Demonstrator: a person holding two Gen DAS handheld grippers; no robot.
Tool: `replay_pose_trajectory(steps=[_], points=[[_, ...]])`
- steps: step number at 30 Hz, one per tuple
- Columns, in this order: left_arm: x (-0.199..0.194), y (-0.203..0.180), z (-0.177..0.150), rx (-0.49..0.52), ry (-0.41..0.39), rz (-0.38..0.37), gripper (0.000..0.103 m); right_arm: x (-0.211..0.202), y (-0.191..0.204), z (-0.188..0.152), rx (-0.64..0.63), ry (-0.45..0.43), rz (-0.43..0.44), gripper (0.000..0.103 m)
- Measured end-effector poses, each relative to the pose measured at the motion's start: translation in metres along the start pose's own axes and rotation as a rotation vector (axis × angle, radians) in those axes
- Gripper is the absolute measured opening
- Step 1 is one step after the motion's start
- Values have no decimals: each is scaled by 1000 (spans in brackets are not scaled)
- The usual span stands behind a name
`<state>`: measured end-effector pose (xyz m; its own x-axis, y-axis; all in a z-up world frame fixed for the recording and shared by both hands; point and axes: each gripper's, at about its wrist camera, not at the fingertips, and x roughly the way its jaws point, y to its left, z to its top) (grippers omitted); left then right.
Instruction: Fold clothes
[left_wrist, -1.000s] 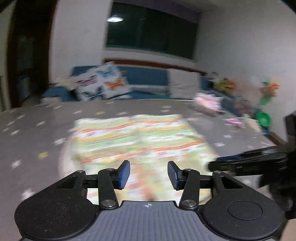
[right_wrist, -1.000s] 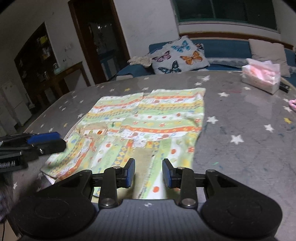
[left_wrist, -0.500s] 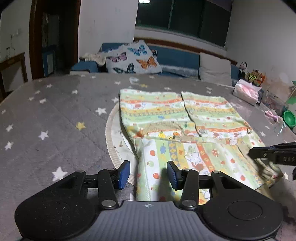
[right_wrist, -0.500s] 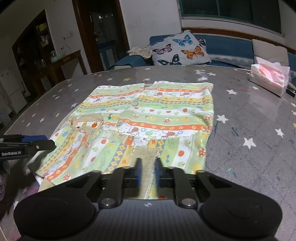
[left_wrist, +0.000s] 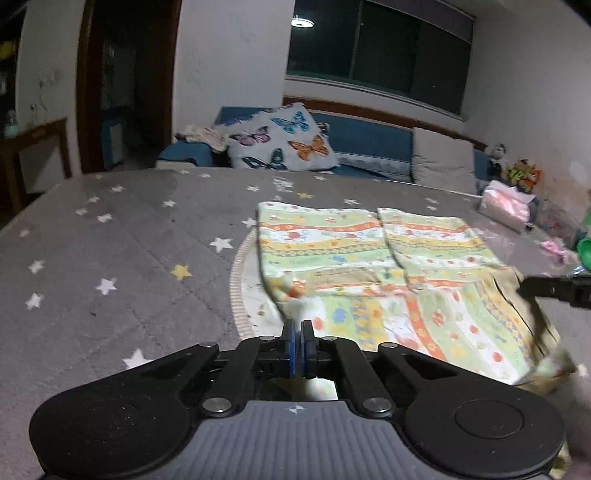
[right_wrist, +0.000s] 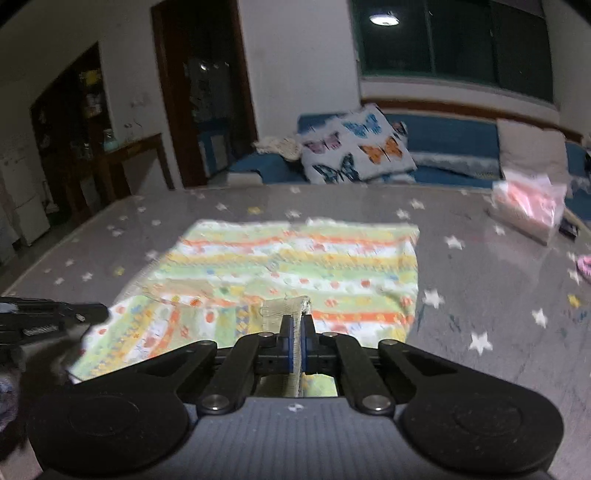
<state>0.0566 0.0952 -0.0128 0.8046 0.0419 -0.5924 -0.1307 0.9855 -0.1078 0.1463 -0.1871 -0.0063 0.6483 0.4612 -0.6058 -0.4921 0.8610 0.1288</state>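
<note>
Two grippers grip one garment. In the left wrist view, we see our left gripper (left_wrist: 297, 328) at lower centre with its blue pads pinched together on the near edge of the patterned shorts (left_wrist: 373, 273), which spread across the middle and right of the frame on the star-print table cover (left_wrist: 110, 258). The right gripper (left_wrist: 554, 290) enters from the right edge, at the garment's waistband. In the right wrist view, our right gripper (right_wrist: 295, 330) sits at lower centre, jaws clamped on the beige waistband (right_wrist: 286, 308), which rises in a fold. The butterfly cushion (right_wrist: 354, 147) lies at upper centre.
</note>
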Motion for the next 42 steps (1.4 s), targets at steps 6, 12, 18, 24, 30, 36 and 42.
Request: replay_pose_trajectory(steps=[6, 12, 18, 24, 30, 36, 42], points=[[1, 9, 0, -11, 13, 32, 4, 10, -10, -7, 25, 65, 17, 11], [-18, -15, 3, 99, -12, -93, 5, -12, 2, -7, -60, 69, 98, 11], [-15, -46, -16, 234, 34, -175, 5, -14, 17, -24, -171, 125, 131, 12], [-23, -61, -32, 385, 20, -162, 7, -24, 20, -30, -219, 136, 125, 18], [-30, -68, -24, 365, -13, -192, 7, -20, 28, -26, -214, 111, 158, 19], [-29, -76, -47, 460, -7, -198, 7, -15, 30, -33, -236, 133, 154, 20], [-35, -76, -49, 496, -19, -203, 7, -19, 24, -34, -228, 130, 141, 20]])
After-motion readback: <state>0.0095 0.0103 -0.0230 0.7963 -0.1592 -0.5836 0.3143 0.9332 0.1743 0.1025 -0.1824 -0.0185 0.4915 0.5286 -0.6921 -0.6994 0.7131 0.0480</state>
